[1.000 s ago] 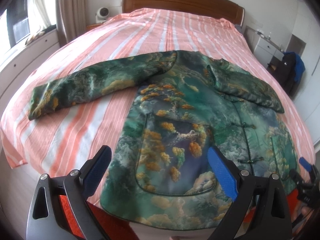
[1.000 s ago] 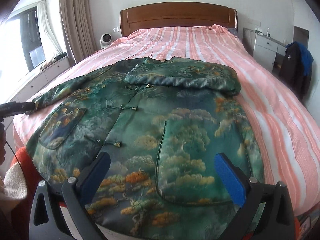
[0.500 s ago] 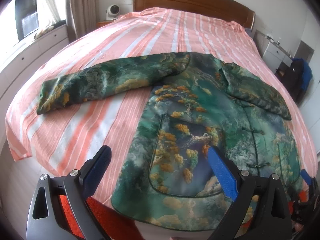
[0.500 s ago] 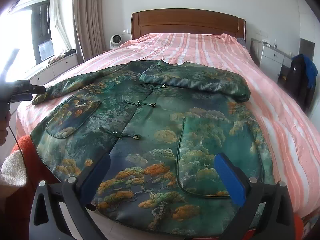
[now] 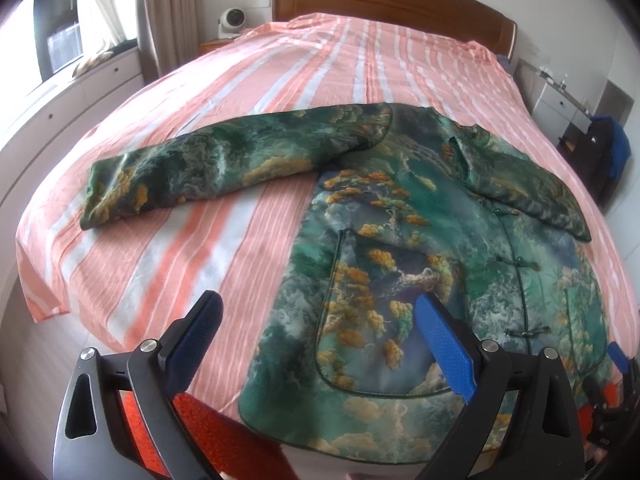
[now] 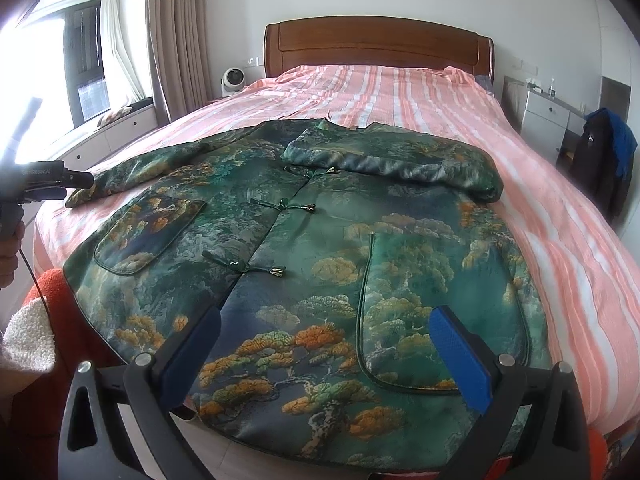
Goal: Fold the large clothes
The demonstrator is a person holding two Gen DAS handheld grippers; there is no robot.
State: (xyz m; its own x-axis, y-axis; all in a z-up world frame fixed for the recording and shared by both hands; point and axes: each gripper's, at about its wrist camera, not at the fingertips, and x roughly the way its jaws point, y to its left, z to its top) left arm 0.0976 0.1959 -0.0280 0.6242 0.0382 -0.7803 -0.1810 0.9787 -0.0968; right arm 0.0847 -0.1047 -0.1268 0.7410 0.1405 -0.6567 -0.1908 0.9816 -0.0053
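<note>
On the bed (image 5: 168, 280) with its pink striped cover lies the big green jacket (image 5: 420, 264), flat and face up, with its bottom edge hanging a little over the near end of the bed. From my left wrist camera I see one sleeve (image 5: 224, 168) stretched out long to the side across the stripes, and the other sleeve (image 5: 528, 196) folded over the chest. My right wrist camera shows that folded sleeve much closer, lying across the top below the collar, and it shows the row of knot buttons (image 6: 280, 210) down the middle and two big pockets. Only that view shows a hand (image 6: 10, 256) at the far left edge holding the handle of my left gripper (image 5: 316, 344). The left view only catches a bit of my right gripper (image 6: 324, 352) low in its right corner. Both grippers have their blue fingers spread wide with nothing between them. The left one hovers over the jacket's near corner on the long sleeve's side, not touching it. The right one hovers over the bottom edge, near the pocket on the folded sleeve's side.
</note>
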